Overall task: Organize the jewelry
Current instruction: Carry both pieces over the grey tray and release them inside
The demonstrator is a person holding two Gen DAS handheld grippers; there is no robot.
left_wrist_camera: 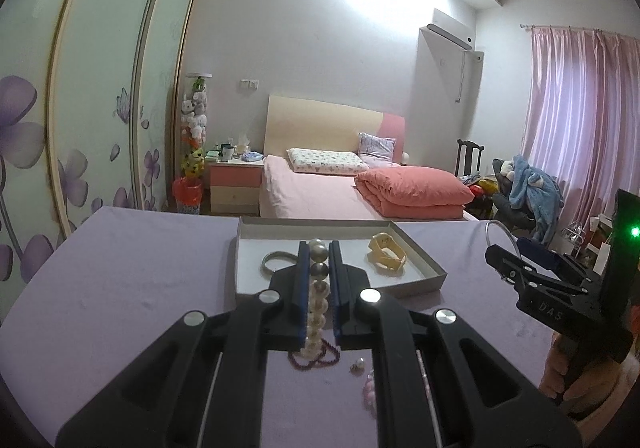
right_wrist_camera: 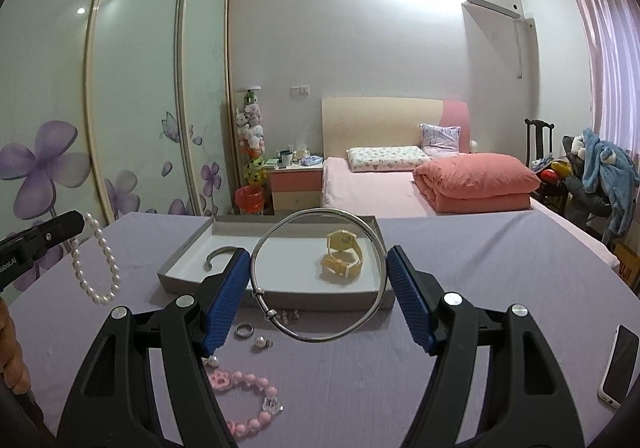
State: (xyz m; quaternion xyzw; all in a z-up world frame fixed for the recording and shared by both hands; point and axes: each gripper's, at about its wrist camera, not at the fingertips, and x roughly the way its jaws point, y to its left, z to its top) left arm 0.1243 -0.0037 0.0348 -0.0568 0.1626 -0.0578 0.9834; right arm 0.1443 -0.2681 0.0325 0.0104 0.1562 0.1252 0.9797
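My left gripper [left_wrist_camera: 319, 248] is shut on a white pearl bracelet [left_wrist_camera: 318, 300], held above the purple table; the bracelet also hangs from it in the right wrist view [right_wrist_camera: 96, 268]. My right gripper [right_wrist_camera: 319, 260] is shut on a thin silver bangle [right_wrist_camera: 280, 324], held upright just before the grey tray [right_wrist_camera: 176, 280]. The tray [left_wrist_camera: 424, 280] holds a yellow watch [right_wrist_camera: 342, 254] and a grey open cuff [right_wrist_camera: 218, 256]. On the cloth lie a pink bead bracelet [right_wrist_camera: 248, 400], a silver ring [right_wrist_camera: 244, 330], pearl earrings [right_wrist_camera: 261, 343] and a dark red bead bracelet [left_wrist_camera: 316, 360].
A phone [right_wrist_camera: 622, 364] lies at the table's right edge. A pink bed [right_wrist_camera: 400, 183], a nightstand [right_wrist_camera: 296, 183], and a sliding flowered wardrobe [right_wrist_camera: 100, 127] stand behind the table. The right gripper shows at the right of the left wrist view [left_wrist_camera: 520, 268].
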